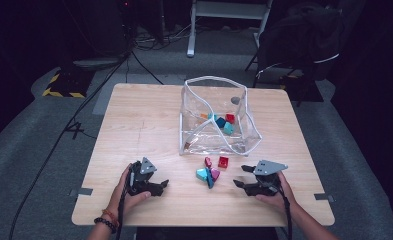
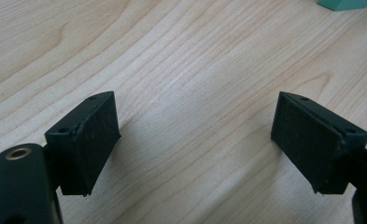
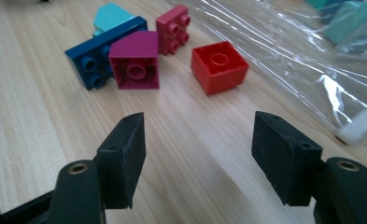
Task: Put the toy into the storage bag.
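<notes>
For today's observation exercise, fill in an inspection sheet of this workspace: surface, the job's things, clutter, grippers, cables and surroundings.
Surface: pale wooden table, bare wood apart from the items below.
Job's things: clear plastic bag standing open with several blocks inside; loose blocks in front of it, among them a red block, a magenta block and a dark blue brick.
Clutter: nothing seen.
Grippers: left gripper and right gripper, both open, holding nothing.
Cables: black cables on the floor left of the table.
Surroundings: grey carpet, dark room, a chair behind the table.
</notes>
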